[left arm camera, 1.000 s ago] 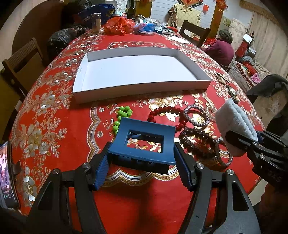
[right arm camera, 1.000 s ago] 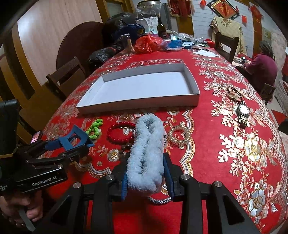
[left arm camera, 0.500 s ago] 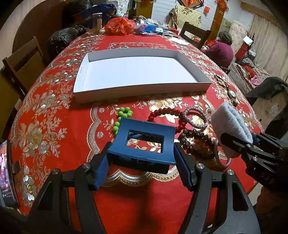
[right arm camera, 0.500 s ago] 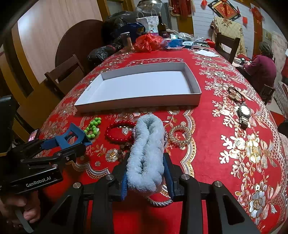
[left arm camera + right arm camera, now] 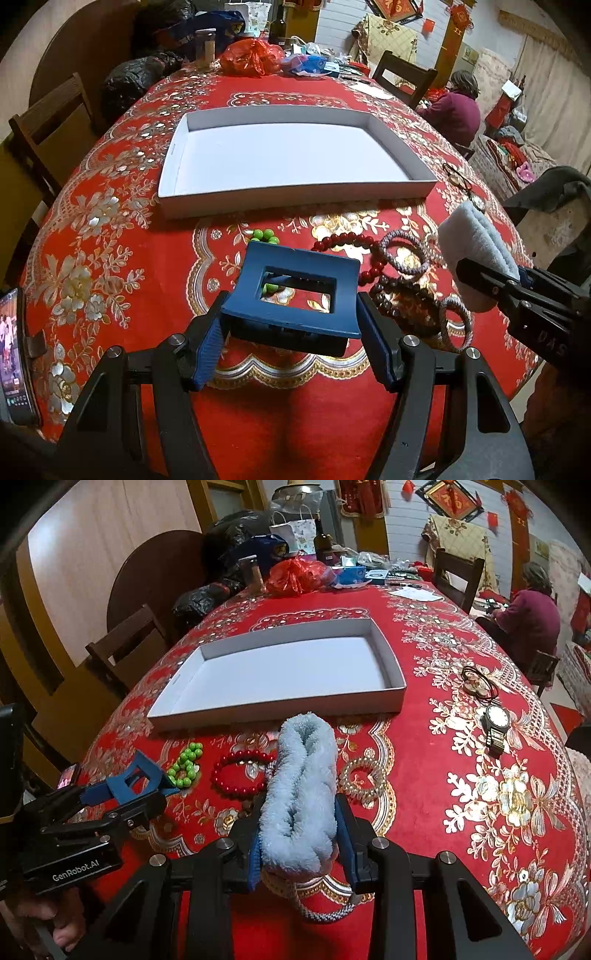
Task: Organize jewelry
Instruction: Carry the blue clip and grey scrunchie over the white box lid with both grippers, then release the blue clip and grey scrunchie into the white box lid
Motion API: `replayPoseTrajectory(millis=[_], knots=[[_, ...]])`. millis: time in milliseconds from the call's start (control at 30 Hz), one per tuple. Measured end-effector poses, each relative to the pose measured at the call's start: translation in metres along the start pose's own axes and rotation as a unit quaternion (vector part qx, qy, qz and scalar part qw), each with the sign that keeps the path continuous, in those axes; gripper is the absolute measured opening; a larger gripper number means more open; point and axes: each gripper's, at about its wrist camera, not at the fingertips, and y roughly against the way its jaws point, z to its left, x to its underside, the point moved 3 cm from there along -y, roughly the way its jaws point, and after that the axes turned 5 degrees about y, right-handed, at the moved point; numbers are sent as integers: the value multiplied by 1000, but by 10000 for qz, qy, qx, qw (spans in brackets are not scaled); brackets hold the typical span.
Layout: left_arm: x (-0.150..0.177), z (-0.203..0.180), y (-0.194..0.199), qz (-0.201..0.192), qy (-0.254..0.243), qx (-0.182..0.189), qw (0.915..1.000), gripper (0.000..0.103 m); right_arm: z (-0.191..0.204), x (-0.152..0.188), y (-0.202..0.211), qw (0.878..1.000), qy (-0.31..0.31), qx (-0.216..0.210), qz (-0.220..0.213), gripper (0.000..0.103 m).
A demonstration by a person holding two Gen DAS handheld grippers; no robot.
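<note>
Here, in the left wrist view, the left gripper [image 5: 295, 325] has its fingers closed on a blue clip [image 5: 295, 291], held above the bench [image 5: 110, 258] in front of the white tray [image 5: 288, 192]. Green beads [image 5: 264, 234] and a red bracelet [image 5: 347, 242] lie between clip and tray.

In the right wrist view, the right gripper [image 5: 301, 843] has its fingers closed on a fluffy scrunchie [image 5: 301, 794], also before the tray [image 5: 280, 709]. A watch [image 5: 496, 725] lies right of the tray.
</note>
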Motion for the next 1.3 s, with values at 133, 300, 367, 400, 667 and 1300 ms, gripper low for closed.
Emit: replayPoseTrajectory(millis=[133,300,367,400,667,1300], knots=[[-28,-6,10,-228,-94,-50,9997,66,-8,-23,2,9997,-160,-123,-97,32],[-75,-7,13,-492,-83,-86,9987,66,-19,-65,3,9993,-208,-77,-287,32],[-92,-2,7,-499,-48,-77,9987,66,-23,-84,-1,9993,-180,-61,-321,32],[-100,1,2,-487,-32,-69,9988,66,-25,-91,-3,9993,-149,-31,-337,32],[-147,34,-62,-282,133,-20,9995,66,-46,-119,-55,9983,-347,-250,-391,32],[-129,64,-129,328,256,-286,9987,66,-85,-108,-131,9963,-520,511,454,32]])
